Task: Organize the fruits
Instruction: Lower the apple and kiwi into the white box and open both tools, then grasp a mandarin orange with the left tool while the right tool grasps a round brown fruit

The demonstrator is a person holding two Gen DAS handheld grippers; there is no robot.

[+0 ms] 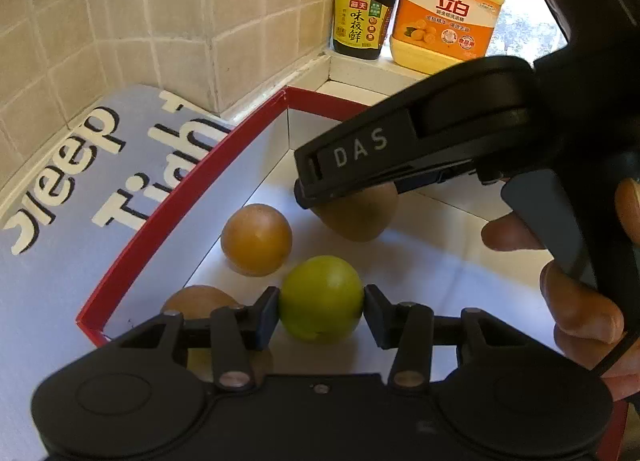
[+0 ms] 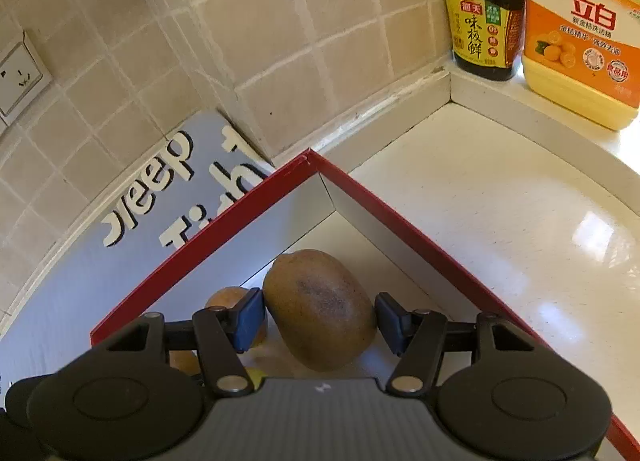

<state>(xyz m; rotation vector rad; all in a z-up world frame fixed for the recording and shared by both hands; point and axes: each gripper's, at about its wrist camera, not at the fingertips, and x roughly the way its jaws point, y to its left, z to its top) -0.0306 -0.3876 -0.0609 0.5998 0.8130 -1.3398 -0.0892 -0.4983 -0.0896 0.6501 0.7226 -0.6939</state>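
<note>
Both grippers are hovering inside the red box [image 2: 404, 205]: left gripper [image 1: 321, 311] clasping the green fruit [image 1: 321, 298], right gripper [image 2: 320, 321] clasping the kiwi [image 2: 320, 307]; each should be setting down gently before releasing.

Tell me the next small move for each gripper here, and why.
Probably open both and let go. The left gripper pinches the green fruit low inside the red-rimmed box, beside the orange fruit. The right gripper holds the kiwi over the box floor too. Both fruits seem to be where they belong.
</note>
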